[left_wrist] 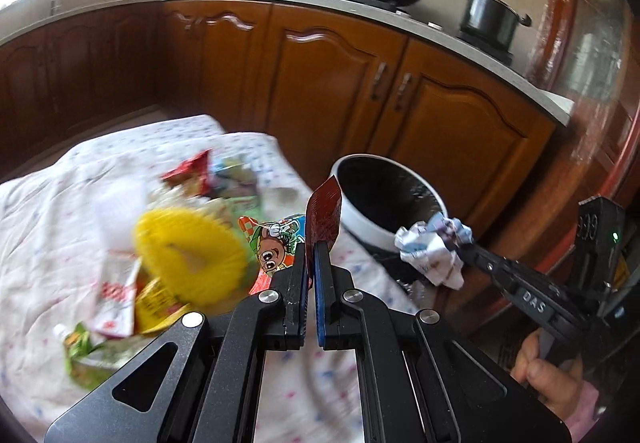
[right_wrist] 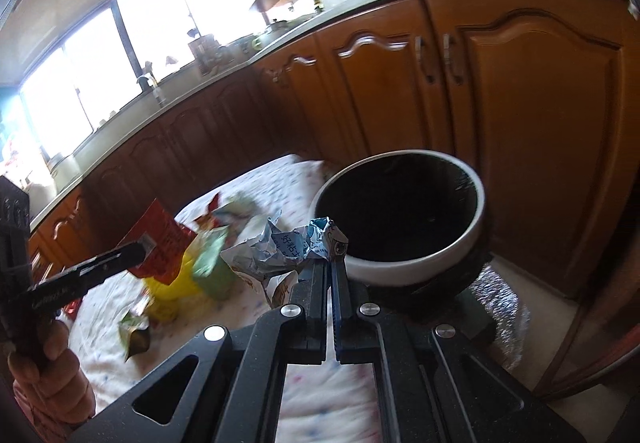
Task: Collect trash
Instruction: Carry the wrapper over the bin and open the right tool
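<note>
Both-handed, the left gripper (left_wrist: 311, 243) has its jaws pressed together on a red wrapper (left_wrist: 324, 213) standing up from its tips, while the right gripper (right_wrist: 330, 263) pinches a crumpled white-and-blue wrapper (right_wrist: 288, 247) just beside the white-rimmed bin (right_wrist: 416, 263), above the littered cloth-covered worktop (left_wrist: 48, 227).

Motion blur is smearing the yellow ruffled thing (left_wrist: 188, 247) and the wrappers (left_wrist: 208, 179) piled mid-cloth, leaving their print unreadable. The bin's (right_wrist: 400, 219) dark inside is hiding whatever is lying in it. The right hand (left_wrist: 552, 375) is running off the picture's edge.
</note>
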`<state>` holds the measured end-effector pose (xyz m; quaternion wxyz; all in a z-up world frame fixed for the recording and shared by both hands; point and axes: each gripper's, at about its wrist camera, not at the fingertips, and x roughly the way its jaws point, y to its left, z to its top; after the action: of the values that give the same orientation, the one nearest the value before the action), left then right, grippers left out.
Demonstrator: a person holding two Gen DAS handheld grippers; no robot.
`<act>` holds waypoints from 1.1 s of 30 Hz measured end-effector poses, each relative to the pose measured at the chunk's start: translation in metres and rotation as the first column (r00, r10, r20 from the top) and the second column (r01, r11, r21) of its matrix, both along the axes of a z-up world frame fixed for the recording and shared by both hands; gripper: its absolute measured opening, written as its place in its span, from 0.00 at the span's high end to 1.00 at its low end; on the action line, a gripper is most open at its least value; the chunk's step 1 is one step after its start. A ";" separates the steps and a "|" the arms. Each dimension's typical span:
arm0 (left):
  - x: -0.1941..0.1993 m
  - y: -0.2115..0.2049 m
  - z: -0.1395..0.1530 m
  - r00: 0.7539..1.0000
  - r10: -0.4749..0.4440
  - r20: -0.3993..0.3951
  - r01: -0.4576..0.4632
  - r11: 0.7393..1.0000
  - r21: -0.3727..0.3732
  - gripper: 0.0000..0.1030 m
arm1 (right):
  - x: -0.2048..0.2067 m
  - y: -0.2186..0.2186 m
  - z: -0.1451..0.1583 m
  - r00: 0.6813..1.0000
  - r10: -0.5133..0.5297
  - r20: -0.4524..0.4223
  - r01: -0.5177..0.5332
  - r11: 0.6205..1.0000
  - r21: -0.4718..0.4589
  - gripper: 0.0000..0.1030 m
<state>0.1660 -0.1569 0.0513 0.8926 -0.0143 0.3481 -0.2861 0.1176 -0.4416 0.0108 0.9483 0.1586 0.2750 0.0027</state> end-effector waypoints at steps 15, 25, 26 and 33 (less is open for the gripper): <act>0.058 -0.114 -0.004 0.990 -0.141 -0.020 0.142 0.989 0.047 0.98 | 0.057 -0.064 -0.006 0.993 -0.084 -0.084 0.080 0.996 -0.041 0.98; 0.086 -0.171 -0.027 0.975 -0.198 -0.101 0.209 0.971 0.117 0.98 | 0.086 -0.087 -0.018 0.982 -0.092 -0.162 0.084 0.995 -0.054 0.98; 0.089 -0.173 -0.031 0.974 -0.197 -0.111 0.210 0.970 0.121 0.98 | 0.087 -0.088 -0.020 0.981 -0.093 -0.168 0.084 0.995 -0.056 0.97; 0.101 -0.182 -0.048 0.967 -0.197 -0.161 0.218 0.967 0.129 0.97 | 0.098 -0.092 -0.028 0.978 -0.078 -0.195 0.068 0.996 -0.057 0.92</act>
<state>0.2666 -0.3385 0.0036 0.8281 0.0665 0.4326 -0.3501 0.2152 -0.5340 -0.0171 0.9195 0.1441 0.3616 -0.0546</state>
